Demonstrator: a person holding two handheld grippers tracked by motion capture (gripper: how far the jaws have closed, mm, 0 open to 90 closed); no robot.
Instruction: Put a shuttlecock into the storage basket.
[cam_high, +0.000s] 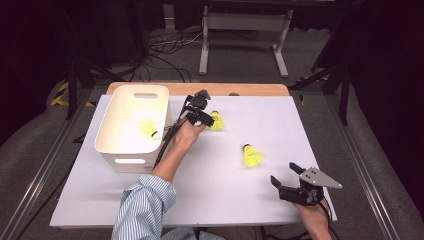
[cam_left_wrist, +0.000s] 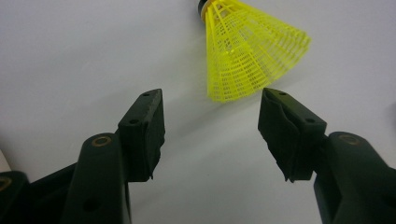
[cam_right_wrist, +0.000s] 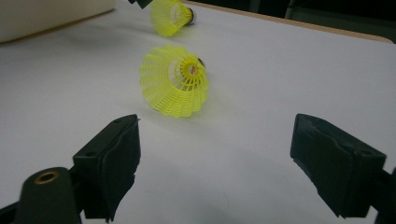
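Right tongs (cam_high: 286, 176): nearest the person, low over the white counter (cam_high: 280, 210), jaws wide with nothing between them.
Near shuttlecock (cam_high: 252, 155): yellow, on its side just beyond the right tongs, untouched; in the right gripper view (cam_right_wrist: 175, 79) its skirt faces the jaws.
Left tongs (cam_high: 206, 119): farther up the counter, jaws fairly wide and empty, flanking the skirt of the far shuttlecock (cam_left_wrist: 247, 51) without pressing it.
Far shuttlecock: lying on the counter just right of the bin (cam_high: 120, 145).
Bin: white, holding one binned shuttlecock (cam_high: 148, 127).
Progress: judging by this, one of three is stowed; a grasp is underway, two are left.
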